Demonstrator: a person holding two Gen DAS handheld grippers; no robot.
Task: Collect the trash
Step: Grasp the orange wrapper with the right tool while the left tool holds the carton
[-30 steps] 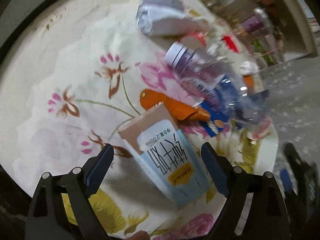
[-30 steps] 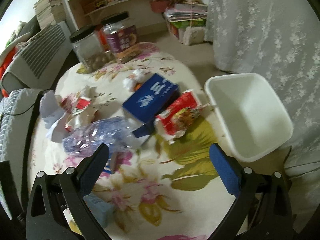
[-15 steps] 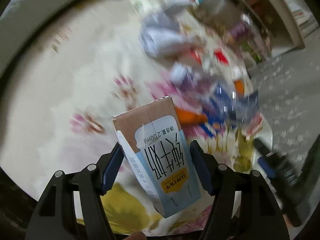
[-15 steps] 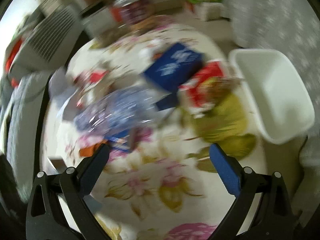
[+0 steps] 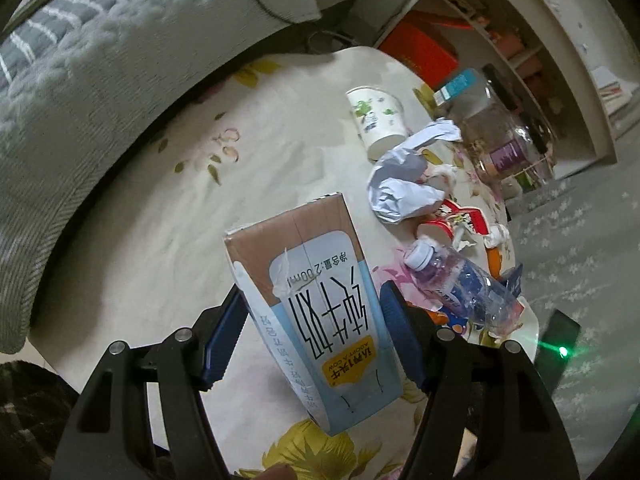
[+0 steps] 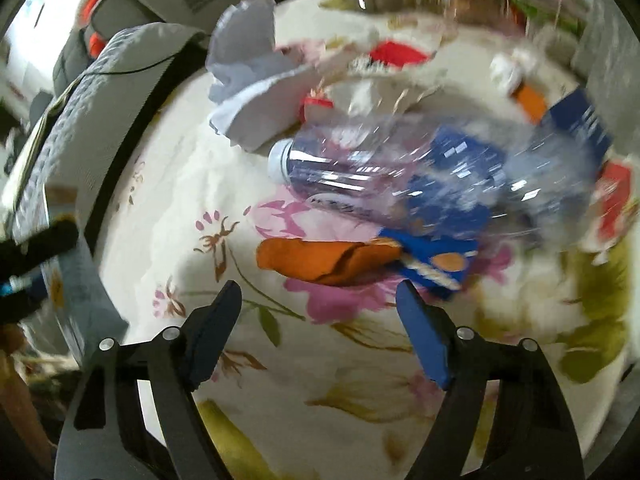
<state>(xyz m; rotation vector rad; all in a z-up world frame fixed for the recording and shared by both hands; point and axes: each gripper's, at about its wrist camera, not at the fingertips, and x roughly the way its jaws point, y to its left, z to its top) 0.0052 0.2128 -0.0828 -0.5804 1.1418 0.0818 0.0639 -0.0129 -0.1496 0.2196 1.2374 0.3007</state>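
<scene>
My left gripper (image 5: 312, 320) is shut on a blue and brown milk carton (image 5: 316, 308) and holds it above the floral tablecloth (image 5: 160, 220). Beyond it lie a crumpled white paper (image 5: 404, 176), a paper cup (image 5: 376, 120) on its side, a red wrapper (image 5: 456, 220) and an empty plastic bottle (image 5: 460, 280). My right gripper (image 6: 318, 312) is open and empty, low over the cloth. Just ahead of it lie an orange wrapper (image 6: 328, 258), a blue packet (image 6: 436, 256), the plastic bottle (image 6: 400, 168) and the white paper (image 6: 256, 80).
A grey striped sofa cushion (image 5: 100, 60) borders the table on the left. Glass jars (image 5: 492, 128) stand at the far edge before a shelf unit (image 5: 540, 40). A blue box (image 6: 580, 120) and a red packet (image 6: 616, 192) lie at the right.
My left gripper closed on the milk carton and lifted it off the cloth. My right gripper swung left and down toward the bottle and orange wrapper; the white bin left its view.
</scene>
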